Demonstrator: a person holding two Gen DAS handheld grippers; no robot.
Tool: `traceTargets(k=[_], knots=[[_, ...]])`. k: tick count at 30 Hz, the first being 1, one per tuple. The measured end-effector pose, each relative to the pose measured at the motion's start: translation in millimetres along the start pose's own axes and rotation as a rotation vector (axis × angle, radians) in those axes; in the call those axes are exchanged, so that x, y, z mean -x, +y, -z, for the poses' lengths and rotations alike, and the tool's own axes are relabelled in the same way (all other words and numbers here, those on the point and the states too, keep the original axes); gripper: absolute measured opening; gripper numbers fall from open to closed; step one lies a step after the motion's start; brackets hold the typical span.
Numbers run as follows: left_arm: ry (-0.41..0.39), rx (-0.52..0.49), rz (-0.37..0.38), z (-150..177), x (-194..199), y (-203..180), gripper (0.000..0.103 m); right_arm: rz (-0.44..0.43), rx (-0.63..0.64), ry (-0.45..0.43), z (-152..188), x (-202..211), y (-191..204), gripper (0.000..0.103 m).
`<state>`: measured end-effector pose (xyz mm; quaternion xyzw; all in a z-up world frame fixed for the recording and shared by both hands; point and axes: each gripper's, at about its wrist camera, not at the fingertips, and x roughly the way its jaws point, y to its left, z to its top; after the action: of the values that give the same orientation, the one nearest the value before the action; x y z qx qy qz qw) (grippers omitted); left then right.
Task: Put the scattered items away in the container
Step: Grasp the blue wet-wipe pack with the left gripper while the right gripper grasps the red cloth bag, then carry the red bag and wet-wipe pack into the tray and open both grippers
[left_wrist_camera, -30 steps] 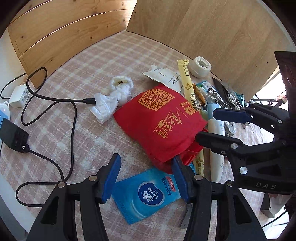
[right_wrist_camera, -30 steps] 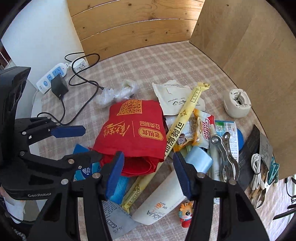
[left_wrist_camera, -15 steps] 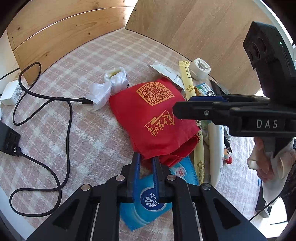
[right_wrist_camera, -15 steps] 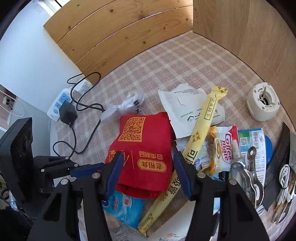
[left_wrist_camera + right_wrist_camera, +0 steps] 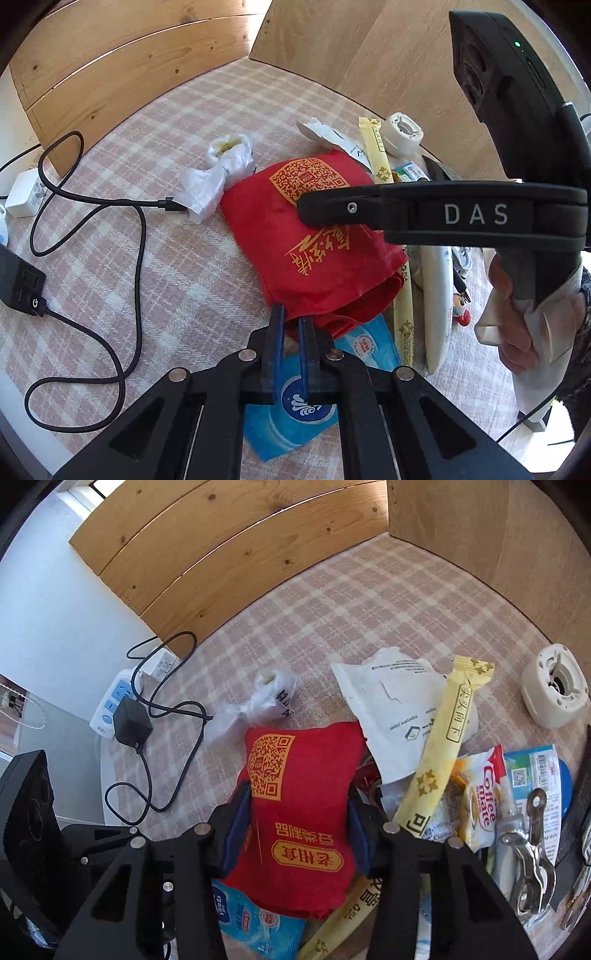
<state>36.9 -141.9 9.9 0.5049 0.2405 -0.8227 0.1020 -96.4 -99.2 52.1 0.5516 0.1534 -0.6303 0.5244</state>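
Observation:
A red fabric bag (image 5: 314, 236) with gold print lies on the checked tablecloth, its mouth toward me. My left gripper (image 5: 291, 332) pinches the bag's near lip, its jaws closing to a narrow slit. My right gripper (image 5: 297, 805) straddles the red bag (image 5: 299, 812). Its jaws are closing and the pads touch the bag's two sides. One of its fingers (image 5: 351, 208) crosses above the bag. A blue tissue pack (image 5: 295, 406) lies under the bag's mouth. To the right lie a yellow stick sachet (image 5: 443, 738), a torn white pouch (image 5: 388, 709), a creamer sachet (image 5: 484, 797) and a metal tool (image 5: 528, 849).
A crumpled plastic bag (image 5: 218, 177) and a black cable (image 5: 140, 240) lie left of the red bag. A power strip (image 5: 114, 701) with a charger sits at the table's left edge. Wooden panels (image 5: 258, 554) wall the back and right. A white round cap (image 5: 554, 690) stands far right.
My left jaws went from wide apart over the tissue pack to nearly closed on the bag's lip. My right gripper swung over the red bag, and its jaws narrowed onto the bag's sides.

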Motion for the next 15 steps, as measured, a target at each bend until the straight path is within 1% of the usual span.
traceTargets(k=[2, 4, 9, 12, 15], knots=[[-0.004, -0.005, 0.010, 1, 6, -5, 0.004, 0.002, 0.001, -0.017, 5, 12, 3, 0.037], [-0.014, -0.027, 0.007, 3, 12, -13, 0.004, -0.006, -0.012, -0.038, 9, 26, 5, 0.036], [-0.043, -0.092, 0.030, 2, 33, -42, 0.004, 0.002, -0.047, -0.105, 28, 69, 3, 0.036], [-0.053, -0.159, 0.049, 3, 43, -71, 0.004, 0.027, -0.097, -0.150, 49, 102, -7, 0.036], [-0.051, -0.249, 0.083, 4, 50, -104, 0.004, 0.077, -0.149, -0.203, 76, 139, -22, 0.035]])
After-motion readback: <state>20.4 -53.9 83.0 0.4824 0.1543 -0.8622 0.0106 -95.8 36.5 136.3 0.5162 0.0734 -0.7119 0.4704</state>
